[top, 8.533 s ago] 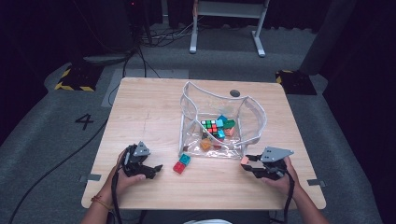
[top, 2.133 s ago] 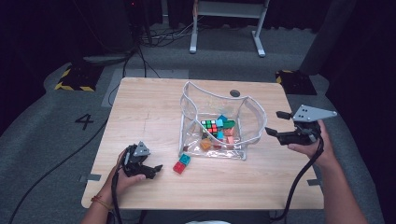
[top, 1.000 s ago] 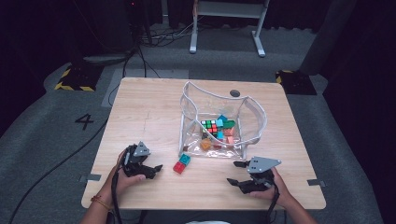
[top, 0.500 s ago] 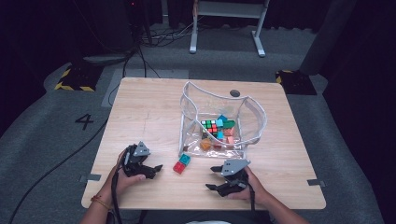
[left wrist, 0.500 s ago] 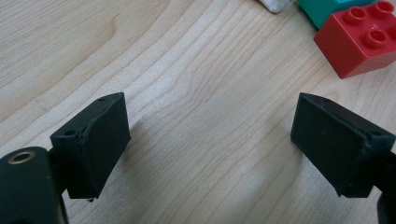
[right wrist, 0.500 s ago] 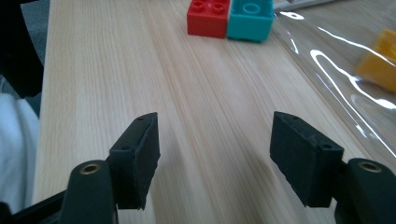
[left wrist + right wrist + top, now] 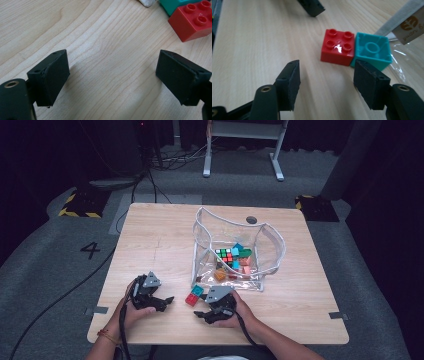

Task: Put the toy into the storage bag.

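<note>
Grey carpet floor (image 7: 60,270), dim room

High view from above the person's side, looking forward and down over the whole tabletop (image 7: 160,235), both gripper views close and low over the wood, sharing the red brick (image 7: 337,46) with the high view

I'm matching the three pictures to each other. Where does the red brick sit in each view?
High view: the red brick lies on the table in front of the clear bag.
Left gripper view: red brick at the upper right corner.
Right gripper view: red brick just ahead of the open tongs, above centre.
Shared landmark: the teal brick touching its side.
</note>
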`<move>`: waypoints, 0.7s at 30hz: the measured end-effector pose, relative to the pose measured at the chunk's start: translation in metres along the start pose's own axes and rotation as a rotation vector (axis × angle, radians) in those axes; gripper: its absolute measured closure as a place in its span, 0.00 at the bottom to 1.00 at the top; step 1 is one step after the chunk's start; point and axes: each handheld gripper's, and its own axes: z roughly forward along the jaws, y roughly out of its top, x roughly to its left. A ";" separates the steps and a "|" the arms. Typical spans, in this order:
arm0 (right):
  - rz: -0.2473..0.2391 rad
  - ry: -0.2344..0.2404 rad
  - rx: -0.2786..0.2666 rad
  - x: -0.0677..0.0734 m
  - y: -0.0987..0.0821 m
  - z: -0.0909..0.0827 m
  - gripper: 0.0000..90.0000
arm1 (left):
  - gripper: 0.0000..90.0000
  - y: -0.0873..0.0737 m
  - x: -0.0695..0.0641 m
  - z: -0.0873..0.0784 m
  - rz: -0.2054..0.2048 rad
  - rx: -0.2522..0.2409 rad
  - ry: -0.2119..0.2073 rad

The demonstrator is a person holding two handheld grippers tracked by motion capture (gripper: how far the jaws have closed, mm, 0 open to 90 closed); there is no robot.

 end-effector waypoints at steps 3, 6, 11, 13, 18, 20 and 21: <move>-0.003 0.010 -0.004 0.000 0.003 0.004 0.44 | 0.13 0.000 0.000 0.000 0.000 0.000 0.000; 0.005 0.010 -0.006 0.003 0.005 0.006 0.44 | 0.13 0.000 0.000 0.000 0.000 0.000 0.000; 0.004 0.016 0.006 0.011 0.006 0.006 0.43 | 0.13 0.000 0.000 0.000 0.000 0.000 0.000; -0.020 0.006 0.000 0.012 0.009 0.010 0.41 | 0.13 0.000 0.000 0.000 0.000 0.000 0.000; 0.072 -0.014 0.005 0.011 0.013 0.015 0.39 | 0.13 0.000 0.000 0.000 -0.001 -0.001 0.000; 0.042 -0.014 0.014 0.009 0.014 0.016 0.39 | 0.13 0.000 0.000 0.000 0.000 0.000 -0.001; 0.050 -0.011 0.011 0.010 0.015 0.017 0.39 | 0.13 0.000 0.000 0.000 0.000 0.000 0.000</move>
